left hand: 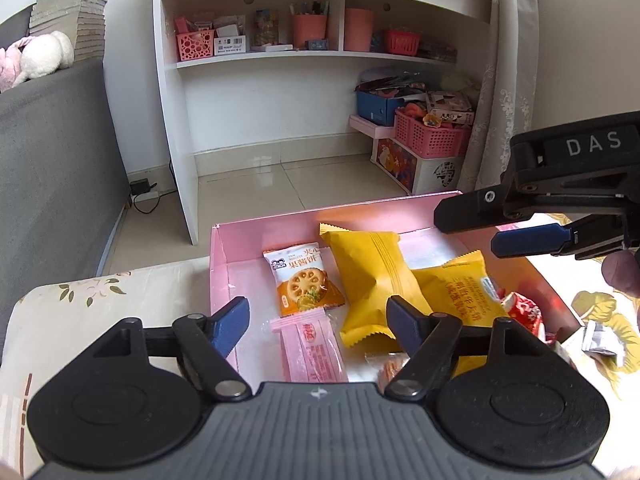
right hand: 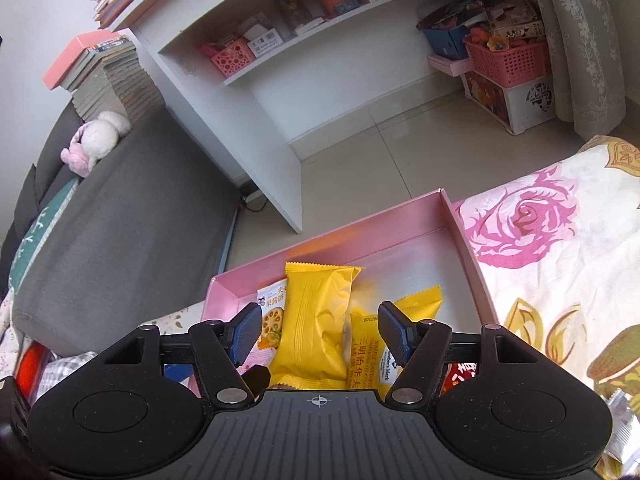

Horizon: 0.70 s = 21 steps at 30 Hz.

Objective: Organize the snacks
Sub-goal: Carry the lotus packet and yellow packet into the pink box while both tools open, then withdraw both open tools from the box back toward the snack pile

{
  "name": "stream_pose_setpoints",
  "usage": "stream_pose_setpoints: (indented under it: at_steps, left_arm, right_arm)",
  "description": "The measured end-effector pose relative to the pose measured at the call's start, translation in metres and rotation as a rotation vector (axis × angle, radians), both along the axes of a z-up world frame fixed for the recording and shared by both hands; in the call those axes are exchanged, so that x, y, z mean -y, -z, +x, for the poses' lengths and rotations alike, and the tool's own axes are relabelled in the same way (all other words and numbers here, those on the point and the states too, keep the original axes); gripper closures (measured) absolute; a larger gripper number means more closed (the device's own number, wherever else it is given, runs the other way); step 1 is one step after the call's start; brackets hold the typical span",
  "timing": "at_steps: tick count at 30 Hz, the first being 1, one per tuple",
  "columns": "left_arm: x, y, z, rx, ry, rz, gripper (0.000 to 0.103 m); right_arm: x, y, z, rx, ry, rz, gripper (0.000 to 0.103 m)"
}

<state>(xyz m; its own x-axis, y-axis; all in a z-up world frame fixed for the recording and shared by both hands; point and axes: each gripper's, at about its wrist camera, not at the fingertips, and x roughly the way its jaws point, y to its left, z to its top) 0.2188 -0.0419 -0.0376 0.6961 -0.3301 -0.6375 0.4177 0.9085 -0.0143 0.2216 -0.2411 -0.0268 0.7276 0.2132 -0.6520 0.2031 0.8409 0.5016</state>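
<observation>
A pink box (left hand: 224, 256) stands on the floral cloth and holds several snack packets. In it lie an orange-and-white biscuit packet (left hand: 300, 280), a plain yellow packet (left hand: 372, 272), a yellow waffle packet (left hand: 460, 288), a pink packet (left hand: 312, 348) and a red packet (left hand: 524, 312). My left gripper (left hand: 318, 308) hangs open over the box's near left part, with its pads touching nothing. My right gripper (left hand: 466, 230) reaches in from the right, open and empty. In the right wrist view my right gripper (right hand: 320, 312) hovers over the plain yellow packet (right hand: 316, 320), clear of it.
A silver wrapper (left hand: 600, 340) lies on the floral cloth (right hand: 540, 280) right of the box. Beyond the box's far wall is tiled floor (left hand: 280, 184), a white shelf unit (left hand: 256, 60) and pink baskets (left hand: 428, 136). A grey sofa (left hand: 52, 168) stands at the left.
</observation>
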Motion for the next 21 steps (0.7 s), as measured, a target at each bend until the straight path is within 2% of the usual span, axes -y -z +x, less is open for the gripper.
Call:
stream_pose_setpoints:
  at_steps: [11, 15, 21]
  left_arm:
    - [-0.006, -0.020, -0.034, 0.009, -0.003, 0.024, 0.021]
    - [-0.010, -0.025, -0.051, 0.005, -0.011, 0.024, 0.014]
    - [-0.018, -0.031, -0.076, 0.001, -0.010, 0.060, 0.009]
  right_arm:
    - [0.003, -0.029, -0.043, 0.040, -0.009, -0.003, 0.028]
    - [0.001, -0.034, -0.061, 0.048, -0.021, -0.008, 0.023]
    - [-0.009, -0.037, -0.089, 0.046, -0.067, -0.063, 0.020]
